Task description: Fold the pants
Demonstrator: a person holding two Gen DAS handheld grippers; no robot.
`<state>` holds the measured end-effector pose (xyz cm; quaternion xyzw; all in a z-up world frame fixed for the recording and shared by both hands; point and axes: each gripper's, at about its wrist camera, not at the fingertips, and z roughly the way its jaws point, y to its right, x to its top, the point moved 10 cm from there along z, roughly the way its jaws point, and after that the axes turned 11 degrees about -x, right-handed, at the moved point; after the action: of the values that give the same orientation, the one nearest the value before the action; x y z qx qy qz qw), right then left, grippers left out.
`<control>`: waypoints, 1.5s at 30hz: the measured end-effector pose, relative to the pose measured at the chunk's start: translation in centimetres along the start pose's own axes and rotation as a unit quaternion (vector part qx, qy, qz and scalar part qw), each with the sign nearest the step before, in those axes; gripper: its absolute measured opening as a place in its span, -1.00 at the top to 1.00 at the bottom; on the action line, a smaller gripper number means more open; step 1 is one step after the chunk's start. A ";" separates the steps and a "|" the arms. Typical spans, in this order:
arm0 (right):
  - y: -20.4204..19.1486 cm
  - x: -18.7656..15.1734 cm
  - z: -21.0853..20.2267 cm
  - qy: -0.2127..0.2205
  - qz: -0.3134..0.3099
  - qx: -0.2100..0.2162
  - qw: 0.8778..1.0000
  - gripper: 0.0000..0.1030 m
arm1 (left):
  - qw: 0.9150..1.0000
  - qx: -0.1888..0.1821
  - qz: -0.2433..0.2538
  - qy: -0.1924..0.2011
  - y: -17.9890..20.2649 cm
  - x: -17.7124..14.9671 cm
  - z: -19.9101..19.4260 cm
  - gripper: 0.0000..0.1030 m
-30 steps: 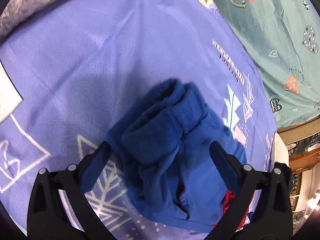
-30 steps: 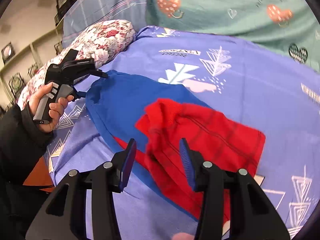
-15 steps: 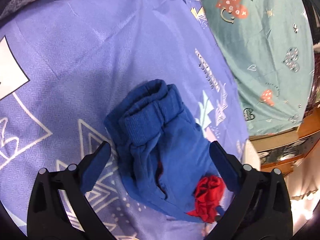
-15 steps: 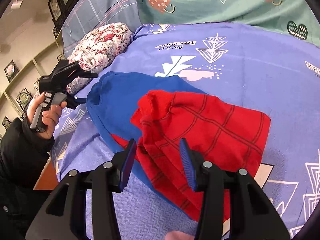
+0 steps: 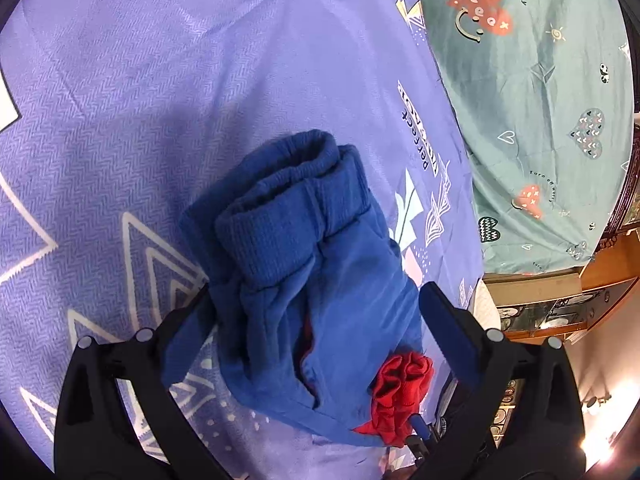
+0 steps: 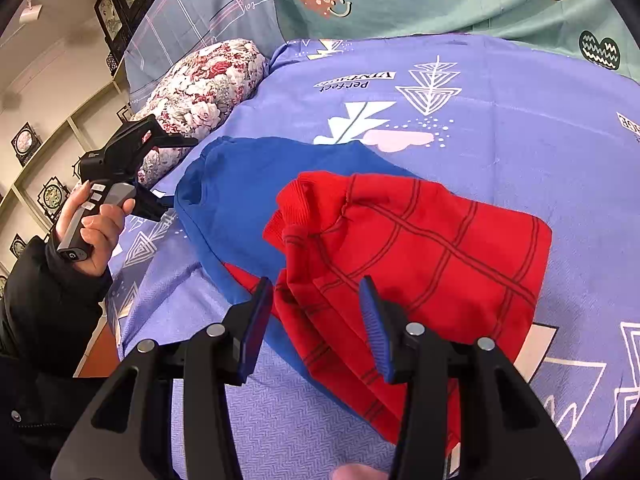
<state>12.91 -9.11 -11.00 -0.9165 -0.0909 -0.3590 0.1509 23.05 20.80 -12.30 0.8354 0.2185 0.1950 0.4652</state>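
Blue pants (image 5: 312, 280) sit under the left gripper (image 5: 316, 340), jaws spread wide; right gripper (image 6: 316, 320) hangs open over the red end, bedspread (image 5: 160, 100) all around.

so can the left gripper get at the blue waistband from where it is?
Probably yes. The left gripper is open above the pants, and the ribbed waistband lies just ahead, with nothing covering it.
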 end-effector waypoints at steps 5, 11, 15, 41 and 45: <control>-0.1 -0.2 0.0 -0.001 0.000 -0.001 1.000 0.10 | 1.000 0.026 0.014 -0.002 -0.2 1.8 0.7 -0.93; 0.0 -0.1 -0.1 0.002 0.003 -0.003 1.000 0.10 | 0.998 0.037 0.041 0.014 0.2 2.5 1.1 -0.82; 0.0 -0.2 0.1 -0.005 0.002 -0.002 1.000 0.10 | 0.992 0.039 0.113 -0.030 3.4 -0.6 2.8 -0.42; 8.7 2.5 -5.6 0.056 0.172 0.003 0.983 0.12 | 0.951 -0.030 0.303 -0.051 14.5 -12.2 2.9 0.57; 11.7 2.8 -7.2 0.057 0.219 0.019 0.974 -0.35 | 0.908 -0.035 0.387 -0.157 17.4 -22.3 8.6 0.39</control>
<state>13.64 -22.37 -6.54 -0.8893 0.1138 -0.3673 0.2477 12.33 -5.52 -4.21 0.8572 -0.2044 0.2336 0.4110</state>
